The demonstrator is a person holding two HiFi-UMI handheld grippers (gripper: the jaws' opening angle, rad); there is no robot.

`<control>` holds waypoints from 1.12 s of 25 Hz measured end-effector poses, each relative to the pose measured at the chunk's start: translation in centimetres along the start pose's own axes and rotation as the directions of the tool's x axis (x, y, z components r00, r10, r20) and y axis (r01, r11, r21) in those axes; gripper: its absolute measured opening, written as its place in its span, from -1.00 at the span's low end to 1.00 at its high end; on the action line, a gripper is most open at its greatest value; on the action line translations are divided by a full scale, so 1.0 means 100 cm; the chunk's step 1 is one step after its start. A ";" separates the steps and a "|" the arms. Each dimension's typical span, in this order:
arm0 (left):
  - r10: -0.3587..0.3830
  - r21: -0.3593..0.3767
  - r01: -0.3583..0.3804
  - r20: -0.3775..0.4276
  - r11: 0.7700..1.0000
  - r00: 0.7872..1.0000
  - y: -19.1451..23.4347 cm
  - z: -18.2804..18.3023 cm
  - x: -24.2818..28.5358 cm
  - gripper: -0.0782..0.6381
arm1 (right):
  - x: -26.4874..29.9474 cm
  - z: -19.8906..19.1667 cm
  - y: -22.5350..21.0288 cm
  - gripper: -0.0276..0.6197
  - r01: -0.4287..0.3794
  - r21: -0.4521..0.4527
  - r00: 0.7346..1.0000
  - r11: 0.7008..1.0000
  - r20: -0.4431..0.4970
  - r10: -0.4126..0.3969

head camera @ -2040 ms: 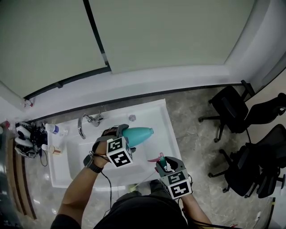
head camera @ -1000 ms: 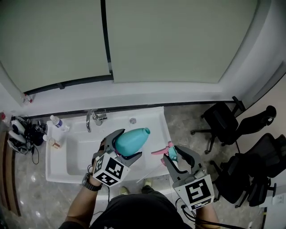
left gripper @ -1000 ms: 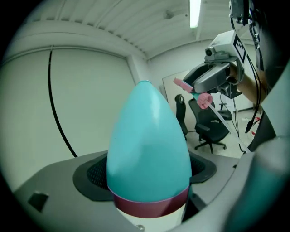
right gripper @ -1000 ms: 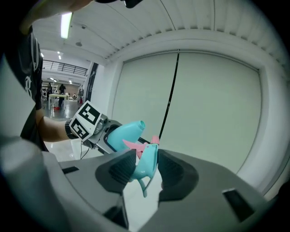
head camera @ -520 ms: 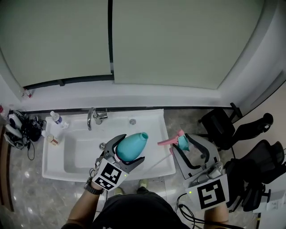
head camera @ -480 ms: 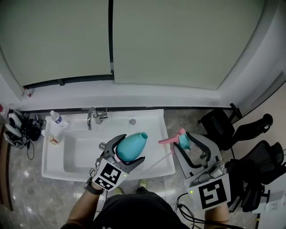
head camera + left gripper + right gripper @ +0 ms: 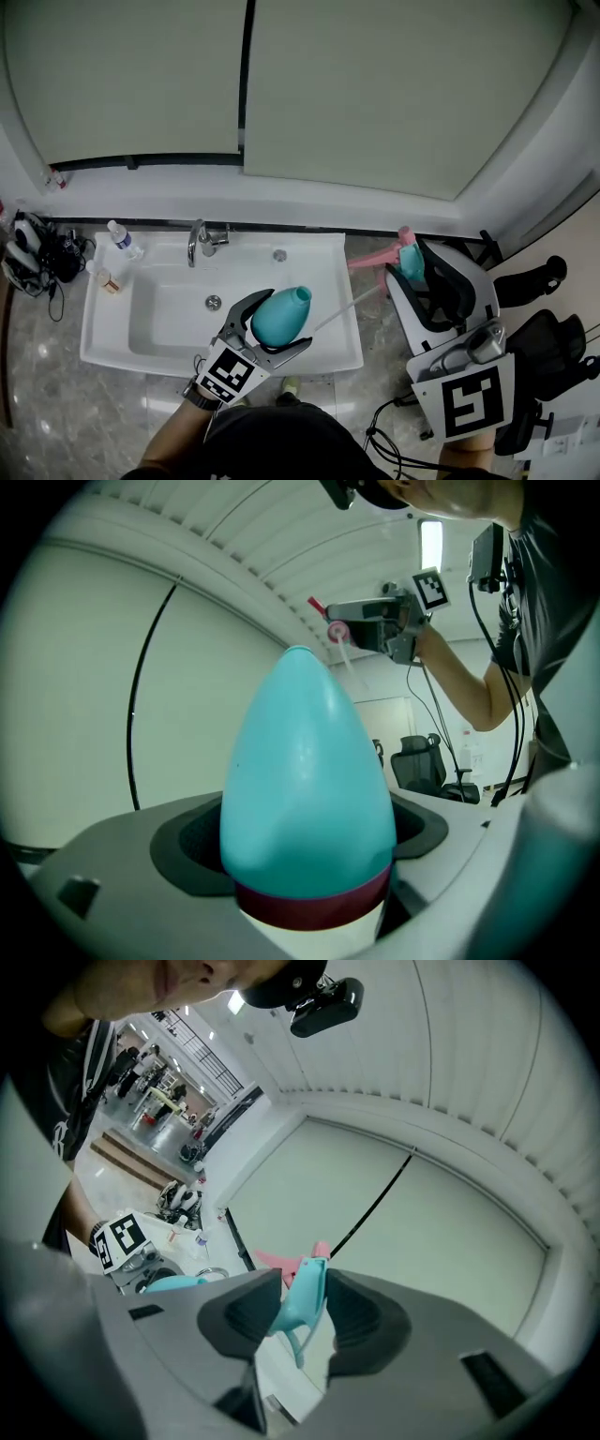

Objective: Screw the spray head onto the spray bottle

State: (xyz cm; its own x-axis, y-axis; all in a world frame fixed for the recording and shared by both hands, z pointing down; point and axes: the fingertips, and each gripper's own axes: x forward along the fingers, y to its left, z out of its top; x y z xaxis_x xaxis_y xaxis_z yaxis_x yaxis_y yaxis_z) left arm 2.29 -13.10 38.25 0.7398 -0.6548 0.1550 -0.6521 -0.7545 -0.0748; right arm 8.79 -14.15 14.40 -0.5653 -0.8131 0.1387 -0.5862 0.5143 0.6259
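Hands of a person hold two grippers over a white sink. Above the sink's front right part, the left gripper has its jaws clamped on the body of a teal spray bottle, whose open neck points toward the sink's back right corner. Just past the sink's right edge, the right gripper has its jaws pressed on the teal spray head, with the pink trigger pointing toward the sink. The head is apart from the bottle. A faucet stands at the sink's back rim.
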 end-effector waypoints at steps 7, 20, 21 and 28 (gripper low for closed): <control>-0.021 -0.011 0.021 -0.006 1.000 1.000 -0.009 -0.009 0.001 0.44 | 0.013 0.031 -0.015 -0.44 0.037 -0.091 0.999 0.995 0.035 -0.034; -0.028 -0.035 0.029 0.036 0.999 0.999 -0.015 0.000 -0.001 0.44 | 0.031 0.026 0.035 -0.44 -0.047 -0.175 0.998 0.983 0.019 0.051; -0.025 -0.035 0.027 0.040 0.999 0.999 -0.015 0.002 -0.001 0.44 | 0.032 0.023 0.042 -0.44 -0.067 -0.188 0.997 0.980 0.012 0.071; -0.005 -0.030 0.005 -0.002 1.000 1.000 -0.012 0.007 0.001 0.44 | 0.039 0.002 0.081 -0.44 -0.147 -0.189 0.989 0.971 0.005 0.151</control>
State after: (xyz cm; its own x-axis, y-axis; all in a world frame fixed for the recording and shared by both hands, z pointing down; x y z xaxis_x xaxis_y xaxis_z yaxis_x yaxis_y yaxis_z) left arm 3.26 -12.35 37.67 0.7429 -0.6508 0.1569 -0.6530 -0.7561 -0.0441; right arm 1.76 -13.16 19.87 -0.6504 -0.7248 0.2274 -0.3765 0.5676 0.7322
